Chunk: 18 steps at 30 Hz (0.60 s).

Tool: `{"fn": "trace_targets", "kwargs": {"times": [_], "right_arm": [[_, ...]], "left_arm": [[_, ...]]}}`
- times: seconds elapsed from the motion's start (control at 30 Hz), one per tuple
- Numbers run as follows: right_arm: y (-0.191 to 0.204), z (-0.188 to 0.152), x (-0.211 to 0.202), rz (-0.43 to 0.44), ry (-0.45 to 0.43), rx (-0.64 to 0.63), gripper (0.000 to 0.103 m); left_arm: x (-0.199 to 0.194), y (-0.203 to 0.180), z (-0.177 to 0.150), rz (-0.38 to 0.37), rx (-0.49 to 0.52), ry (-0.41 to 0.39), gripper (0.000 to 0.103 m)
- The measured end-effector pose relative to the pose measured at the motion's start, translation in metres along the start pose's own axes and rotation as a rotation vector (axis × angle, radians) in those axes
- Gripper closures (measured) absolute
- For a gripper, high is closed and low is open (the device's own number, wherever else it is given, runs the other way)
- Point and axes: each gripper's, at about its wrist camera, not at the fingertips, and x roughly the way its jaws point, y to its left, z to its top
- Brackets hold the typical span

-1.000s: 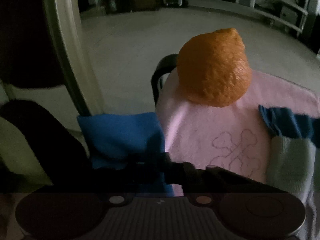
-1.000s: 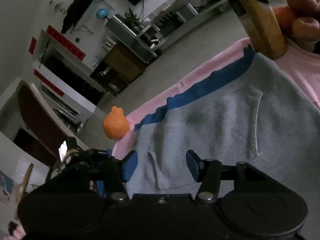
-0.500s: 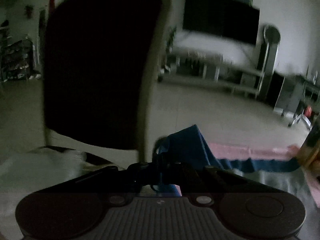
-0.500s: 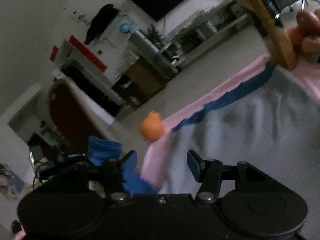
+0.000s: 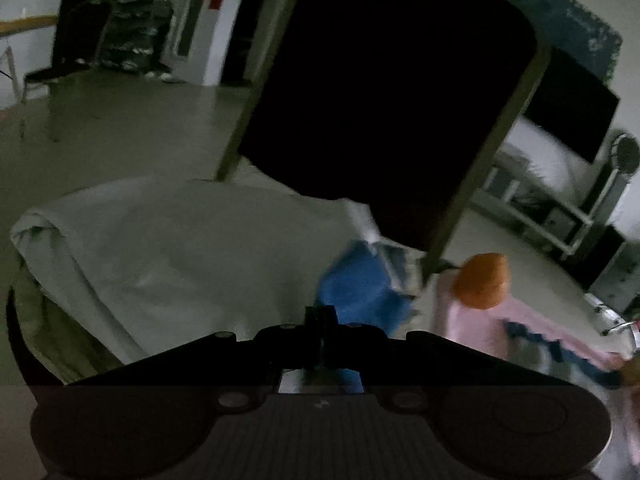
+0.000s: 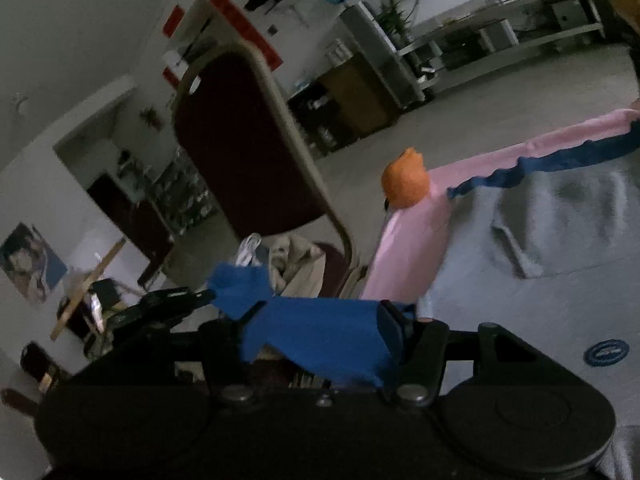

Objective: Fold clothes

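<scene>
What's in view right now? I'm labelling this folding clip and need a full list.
garment: one, grey with blue trim, spread on the pink cloth
blue cuff: one, blue, hanging across the right claw's front
pink cloth: one, pink, covering the table
orange fruit: one, orange, at the cloth's corner
chair: one, dark back with pale frame, beside the table
white fabric: one heap, white, on the chair seat
left claw: one, black, shut
right claw: one, black, partly open

Grey garment (image 6: 552, 240), blue cuff (image 6: 320, 332) lifted
</scene>
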Motion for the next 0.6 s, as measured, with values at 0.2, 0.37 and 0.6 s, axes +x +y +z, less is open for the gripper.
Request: {"fn": "trace_targets", "kwargs": {"times": [0.2, 0.37, 0.6], "right_arm": [[0.008, -0.007, 0.001, -0.018, 0.017, -0.014, 0.046], [-0.005, 0.002, -0.01, -0.002, -0.023, 0.054, 0.044], [-0.025, 0.004, -0.033, -0.015, -0.062, 0.115, 0.042]], "left_arm": [[-0.005, 0.028, 0.014, 0.073, -0.232, -0.049, 0.077], [-0.013, 0.012, 0.02, -0.013, -0.073, 0.009, 0.032], [0.015, -0.037, 0.038, -0.042, 0.185, 0.087, 0.031]]}}
